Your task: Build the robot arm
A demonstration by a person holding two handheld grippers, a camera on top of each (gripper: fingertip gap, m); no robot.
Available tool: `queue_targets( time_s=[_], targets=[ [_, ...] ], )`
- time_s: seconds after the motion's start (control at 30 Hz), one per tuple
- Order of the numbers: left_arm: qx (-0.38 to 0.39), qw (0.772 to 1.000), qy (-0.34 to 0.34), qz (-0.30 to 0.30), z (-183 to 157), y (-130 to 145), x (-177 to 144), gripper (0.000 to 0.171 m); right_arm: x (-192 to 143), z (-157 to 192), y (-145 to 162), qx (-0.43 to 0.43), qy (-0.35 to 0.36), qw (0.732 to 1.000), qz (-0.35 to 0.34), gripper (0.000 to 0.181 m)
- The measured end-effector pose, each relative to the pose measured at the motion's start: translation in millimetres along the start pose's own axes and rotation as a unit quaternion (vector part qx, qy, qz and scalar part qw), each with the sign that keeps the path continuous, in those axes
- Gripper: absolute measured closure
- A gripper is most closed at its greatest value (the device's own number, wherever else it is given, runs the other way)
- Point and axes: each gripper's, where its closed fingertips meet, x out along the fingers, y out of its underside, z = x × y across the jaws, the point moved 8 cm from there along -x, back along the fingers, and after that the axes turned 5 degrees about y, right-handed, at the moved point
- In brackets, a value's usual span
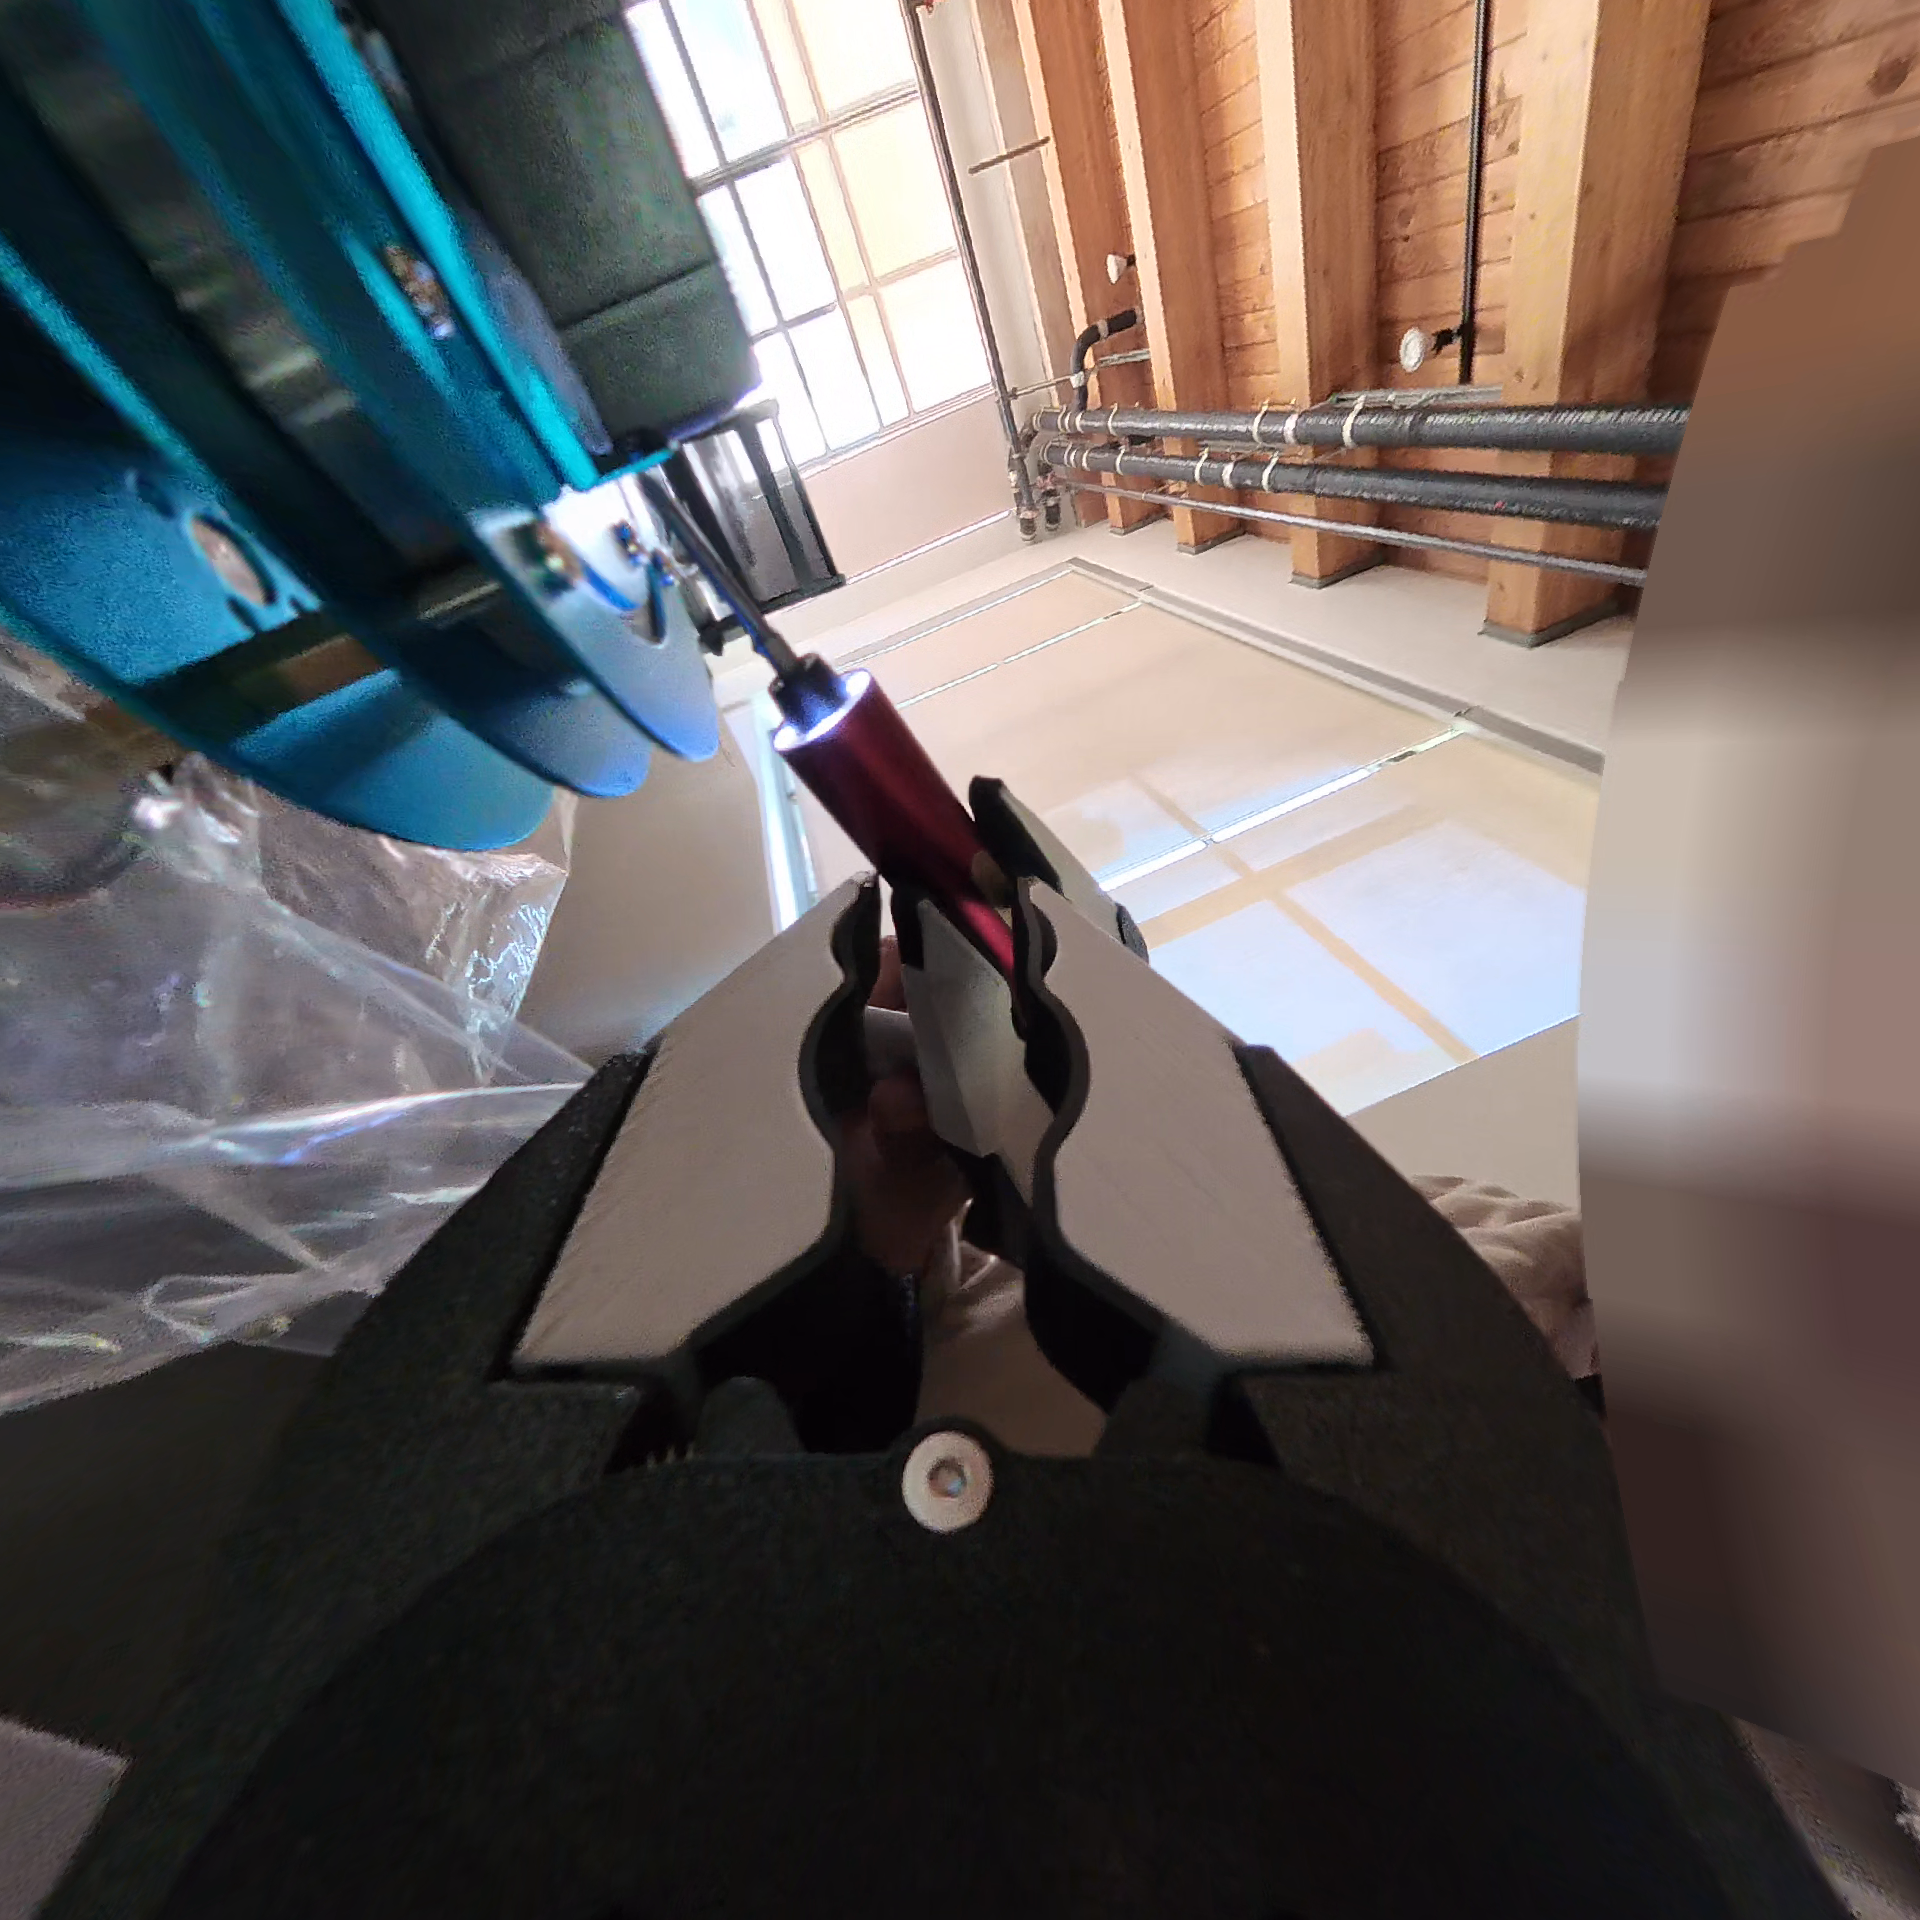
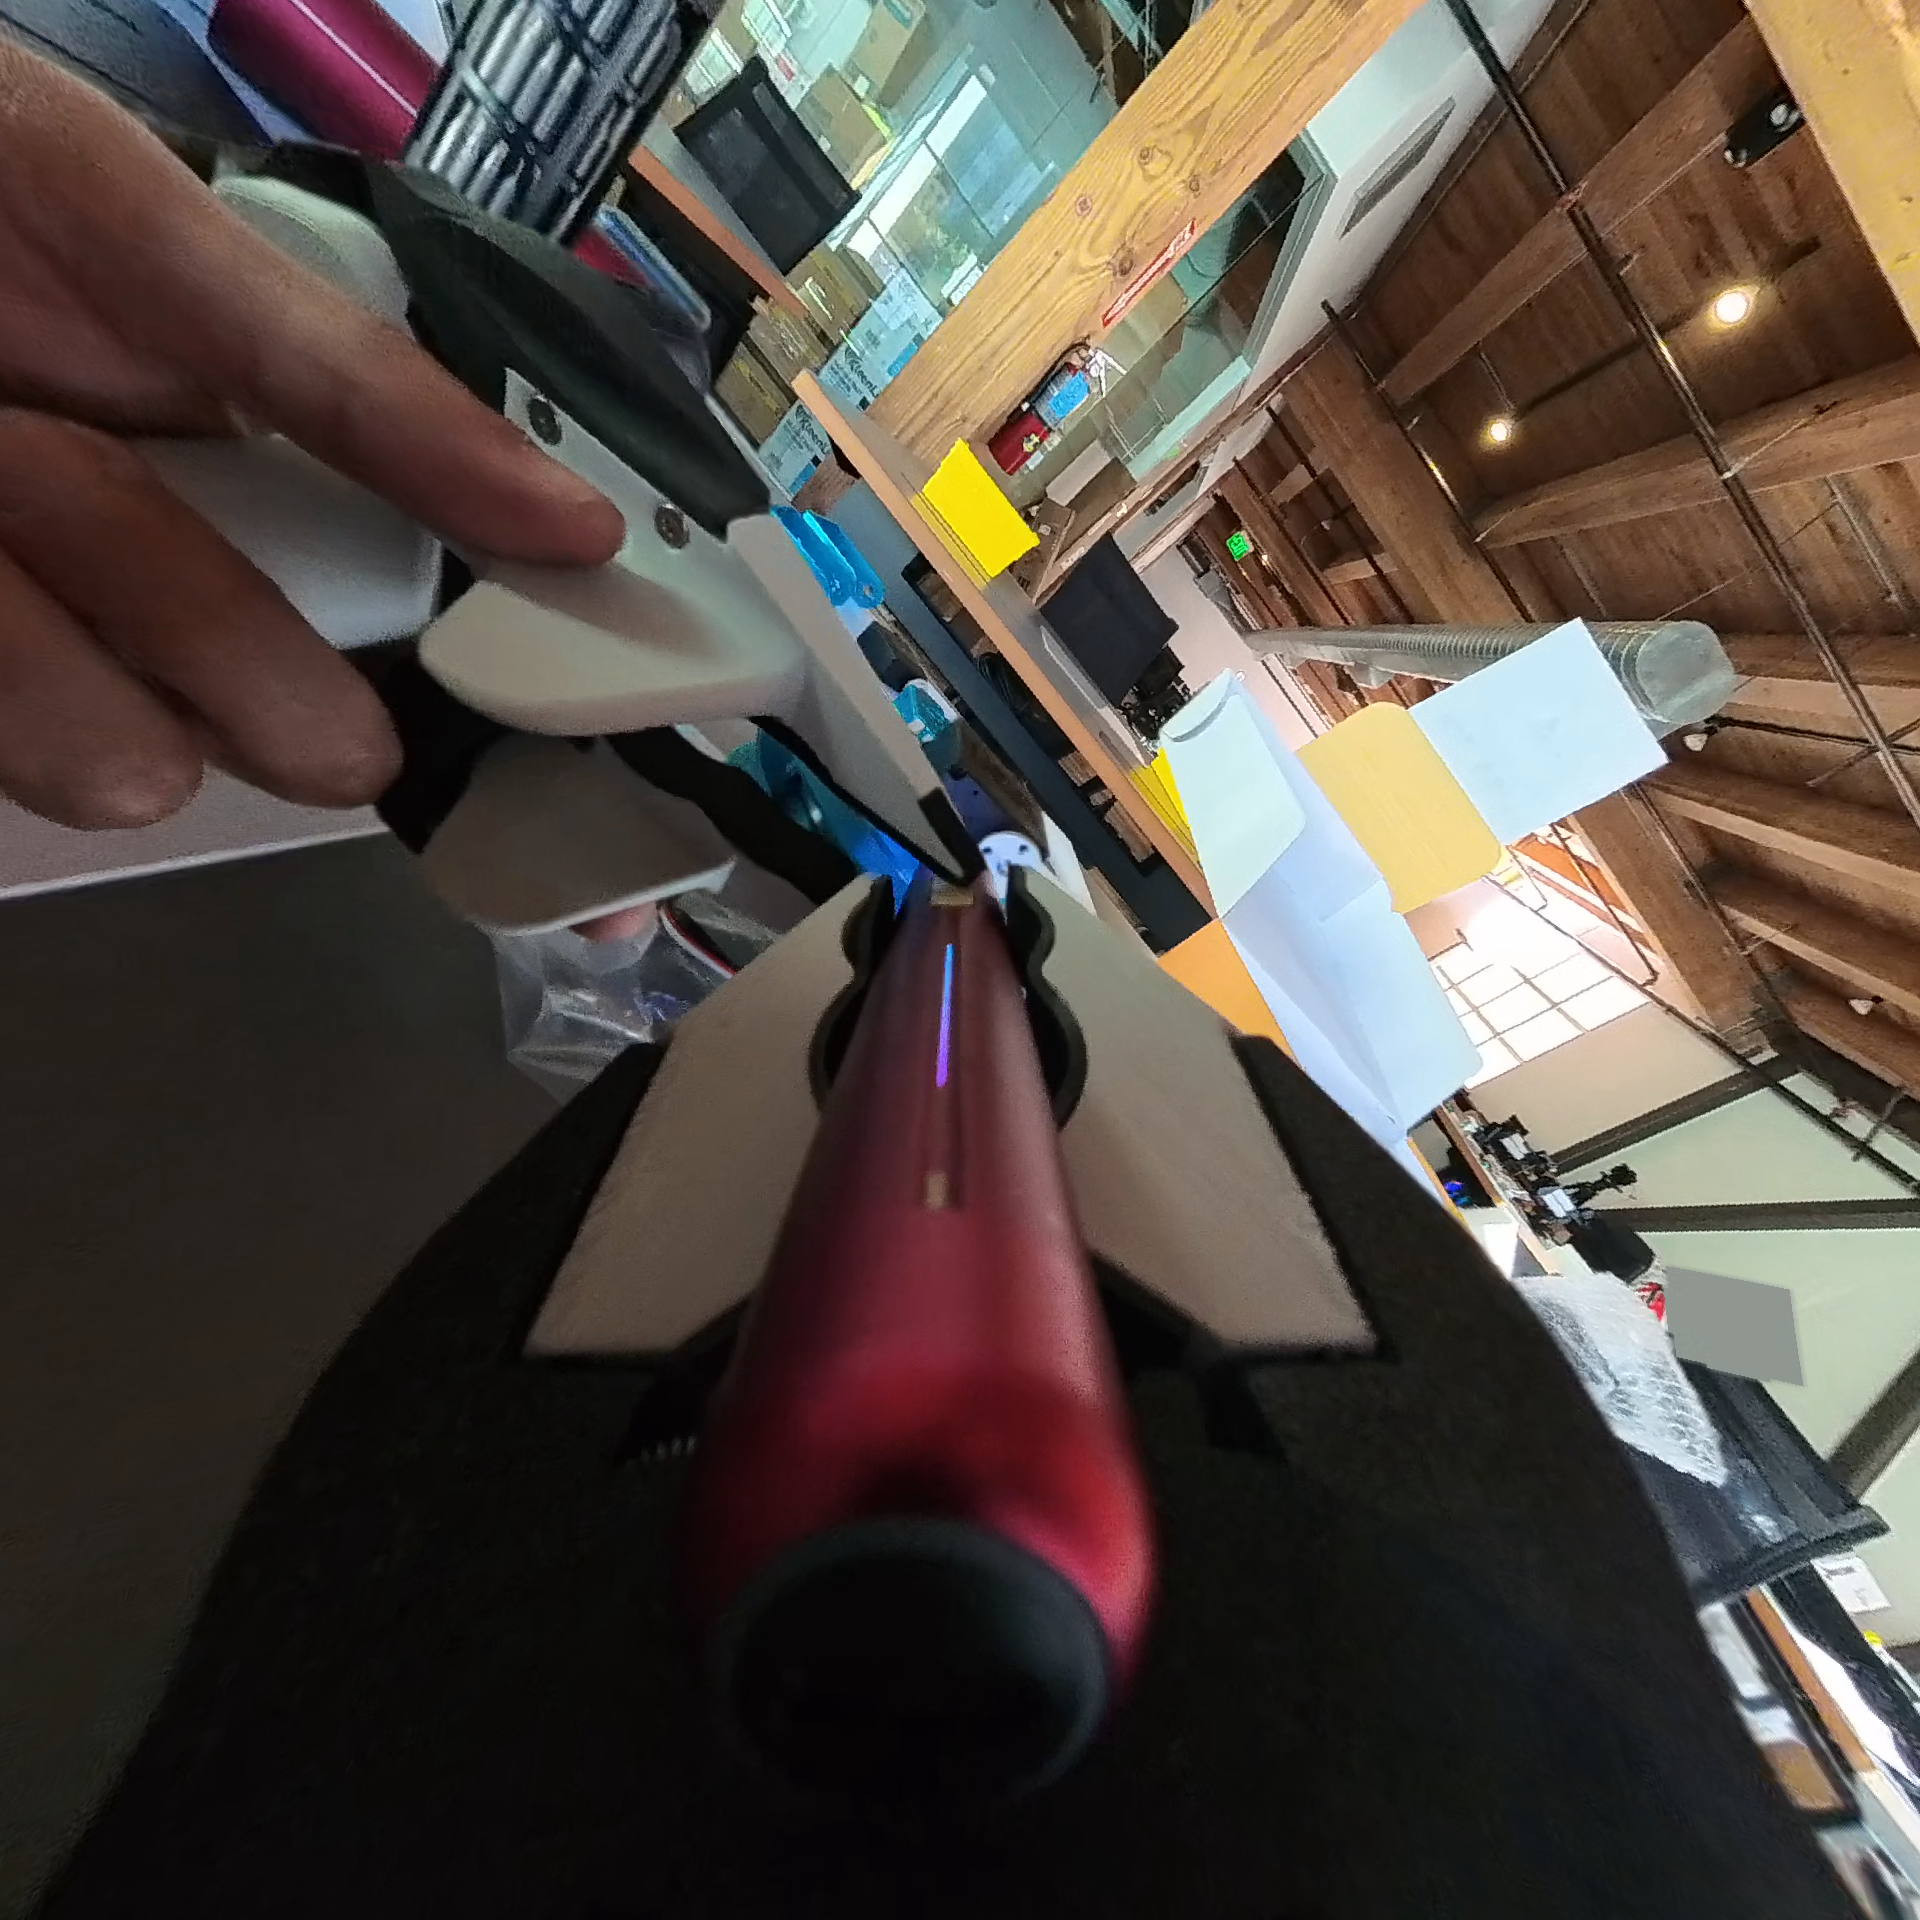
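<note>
Gripping a glossy dark-red screwdriver [image 2: 914,1278] — right fingers [image 2: 951,894] closed round its barrel; left fingers [image 1: 951,914] narrowly parted, empty.

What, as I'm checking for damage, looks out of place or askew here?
Nothing looks broken or spilled. The right gripper is shut on a red screwdriver, whose tip meets the blue part. Crumpled clear plastic lies beside that part, which is untidy but no more.
</note>
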Motion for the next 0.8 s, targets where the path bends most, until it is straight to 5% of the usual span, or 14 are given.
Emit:
queue_targets(
  time_s=[0.8],
  targets=[
    [-0.012, 1.000, 0.011, -0.012, 1.3, -0.2, -0.7, 0.150, 2.7, 1.5, -0.5, -0.016, 0.010, 1.000, -0.002, 0.162]
  ],
)
